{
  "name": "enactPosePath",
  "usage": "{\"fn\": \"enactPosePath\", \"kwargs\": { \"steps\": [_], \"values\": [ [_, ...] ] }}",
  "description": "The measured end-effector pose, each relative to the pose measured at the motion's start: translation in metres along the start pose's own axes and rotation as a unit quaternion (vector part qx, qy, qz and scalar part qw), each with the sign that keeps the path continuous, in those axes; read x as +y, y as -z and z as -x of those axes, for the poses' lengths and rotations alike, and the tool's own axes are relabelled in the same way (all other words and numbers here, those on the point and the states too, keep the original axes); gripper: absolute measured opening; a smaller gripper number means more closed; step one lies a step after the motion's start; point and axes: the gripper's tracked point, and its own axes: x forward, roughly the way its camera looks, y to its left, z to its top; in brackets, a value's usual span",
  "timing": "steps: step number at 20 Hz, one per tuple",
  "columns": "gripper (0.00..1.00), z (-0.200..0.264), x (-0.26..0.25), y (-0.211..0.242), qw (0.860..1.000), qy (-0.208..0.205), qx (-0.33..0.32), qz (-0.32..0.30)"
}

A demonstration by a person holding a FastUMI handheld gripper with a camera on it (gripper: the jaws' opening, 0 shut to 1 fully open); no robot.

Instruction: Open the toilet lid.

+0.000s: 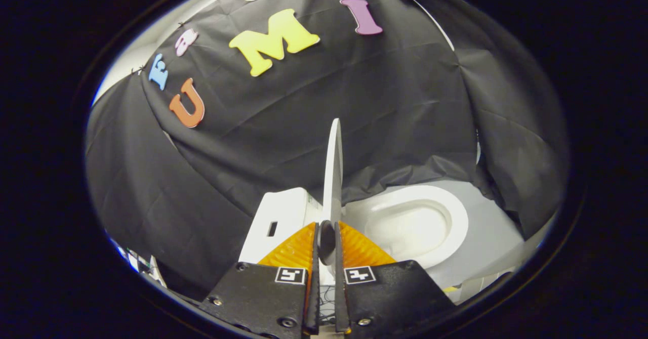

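Observation:
The white toilet lid (pixel 333 172) stands raised, seen edge-on as a thin upright blade rising from between my fingers. My gripper (pixel 327 238) is shut on the lid's near edge, one finger pressing each face. To the right of the lid lies the white seat (pixel 455 222) with the open bowl (pixel 405 225) inside it. To the left of the lid stands the white tank (pixel 276 217) with a small dark slot in its face.
Black cloth walls hang close behind and on both sides of the toilet. A pale floor or platform (pixel 493 232) shows to the right of the seat. Some cables and clutter (pixel 136 263) sit low on the left.

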Motion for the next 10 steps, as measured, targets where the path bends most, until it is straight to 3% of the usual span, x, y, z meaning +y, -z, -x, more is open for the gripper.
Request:
{"fn": "enactPosePath", "kwargs": {
  "steps": [6,10],
  "values": [
    [0.15,-0.006,0.041,0.007,0.997,0.006,-0.009,0.079],
    [0.15,-0.012,0.063,0.013,0.996,-0.006,-0.004,0.092]
  ]
}}
